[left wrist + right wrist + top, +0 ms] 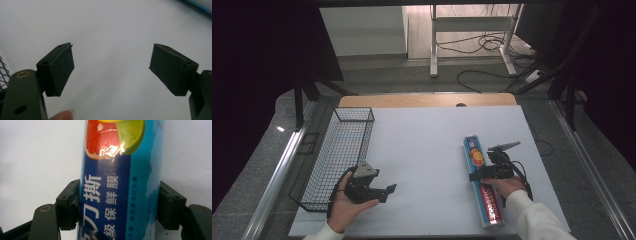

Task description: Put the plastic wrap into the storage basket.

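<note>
Now, right hand-held gripper (117,207) clamped on cling-film box (120,182), table (422,150).

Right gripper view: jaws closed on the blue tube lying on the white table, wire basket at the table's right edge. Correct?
Not quite. The wire basket stands at the table's left edge, as the high view shows. The rest holds: the right gripper is clamped on the blue tube, which lies on the white table.
</note>
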